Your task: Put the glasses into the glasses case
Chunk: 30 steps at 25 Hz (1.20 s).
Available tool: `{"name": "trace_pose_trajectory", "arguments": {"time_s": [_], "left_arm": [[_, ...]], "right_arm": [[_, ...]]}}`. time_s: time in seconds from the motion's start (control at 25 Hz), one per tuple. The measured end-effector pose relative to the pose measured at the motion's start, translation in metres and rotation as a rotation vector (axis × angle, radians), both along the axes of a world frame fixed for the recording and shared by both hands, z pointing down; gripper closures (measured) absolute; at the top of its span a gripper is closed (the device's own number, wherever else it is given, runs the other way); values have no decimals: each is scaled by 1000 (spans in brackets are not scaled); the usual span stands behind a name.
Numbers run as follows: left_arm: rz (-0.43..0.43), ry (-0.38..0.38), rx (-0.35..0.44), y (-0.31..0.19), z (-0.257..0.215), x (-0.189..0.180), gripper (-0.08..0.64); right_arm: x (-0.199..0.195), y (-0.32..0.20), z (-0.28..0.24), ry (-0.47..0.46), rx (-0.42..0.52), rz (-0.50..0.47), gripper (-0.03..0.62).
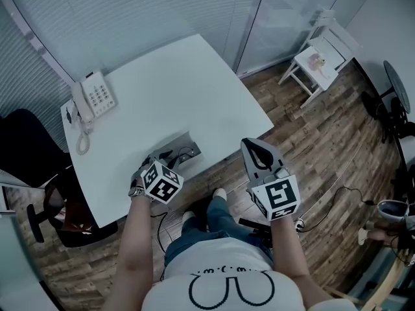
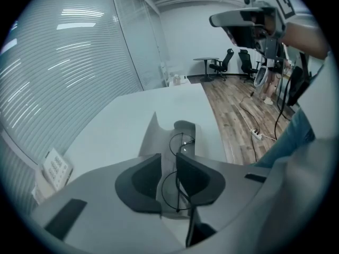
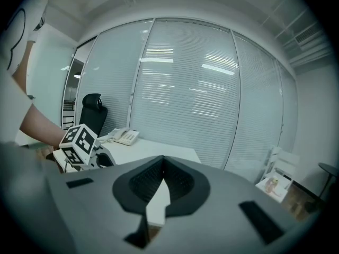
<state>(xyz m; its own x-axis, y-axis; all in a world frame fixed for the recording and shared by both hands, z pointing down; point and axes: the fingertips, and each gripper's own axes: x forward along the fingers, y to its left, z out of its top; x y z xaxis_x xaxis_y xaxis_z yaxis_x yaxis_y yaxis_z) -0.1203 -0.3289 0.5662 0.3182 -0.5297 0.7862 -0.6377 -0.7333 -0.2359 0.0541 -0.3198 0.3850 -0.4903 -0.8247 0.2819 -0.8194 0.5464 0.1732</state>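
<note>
An open grey glasses case (image 2: 185, 127) lies near the front edge of the white table (image 1: 168, 76). Thin wire-rimmed glasses (image 2: 183, 143) rest inside it. One round lens shows beyond the jaws and the other in the gap between them. My left gripper (image 2: 168, 162) points steeply down over the case. Its pads stand apart on either side of the frame without pressing on it. In the head view the left gripper (image 1: 157, 161) covers most of the case (image 1: 185, 149). My right gripper (image 1: 257, 150) hangs off the table's edge over the floor, shut and empty (image 3: 162, 162).
A white desk phone (image 1: 94, 96) sits at the table's left corner. A black office chair (image 1: 26, 138) stands to the left. A small white chair (image 1: 318, 60) is at the far right on the wooden floor. Cables and a power strip (image 2: 256, 134) lie on the floor.
</note>
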Motion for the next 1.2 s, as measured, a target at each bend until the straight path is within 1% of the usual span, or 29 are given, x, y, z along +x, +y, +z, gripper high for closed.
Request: {"name": "trace_pose_trajectory", "arguments": {"time_s": [0.12,0.2,0.28,0.44,0.48,0.56,0.68,0.72,0.76,0.96,1.08,1.2], "left_arm": [[-55,59,71,-8,-27,-14,456],[-112,131,133,-14,-55,-27,456],[-183,234,194,-19,-88,-44,456],[-327,483,308,-18,-150,-85,460],[-355,533,337,-15,-161,-95,466],[-397,594,394,-8,-178,-112,477],[-430,621,478,5,-195,-131,504],[-433,623,508,9,-201,-135,536],[-433,622,538,13,-206,-139,544],[-419,619,644,36,-228,-148,545],[-441,633,709,50,-247,-156,545],[-462,641,767,64,-267,-160,545]], "right_arm": [[-6,0,-6,-1,18,-4,581],[-10,1,-13,-7,34,-6,580],[-16,4,-21,-17,51,-9,581],[-29,11,-35,-32,76,-5,581],[-32,14,-38,-36,84,-2,580],[-36,21,-43,-44,99,7,581],[-40,33,-50,-57,118,28,581],[-41,37,-53,-59,126,35,580],[-42,40,-55,-60,133,41,580],[-49,56,-66,-58,171,50,581],[-54,61,-79,-53,203,33,581],[-58,61,-102,-55,262,19,581]]}}
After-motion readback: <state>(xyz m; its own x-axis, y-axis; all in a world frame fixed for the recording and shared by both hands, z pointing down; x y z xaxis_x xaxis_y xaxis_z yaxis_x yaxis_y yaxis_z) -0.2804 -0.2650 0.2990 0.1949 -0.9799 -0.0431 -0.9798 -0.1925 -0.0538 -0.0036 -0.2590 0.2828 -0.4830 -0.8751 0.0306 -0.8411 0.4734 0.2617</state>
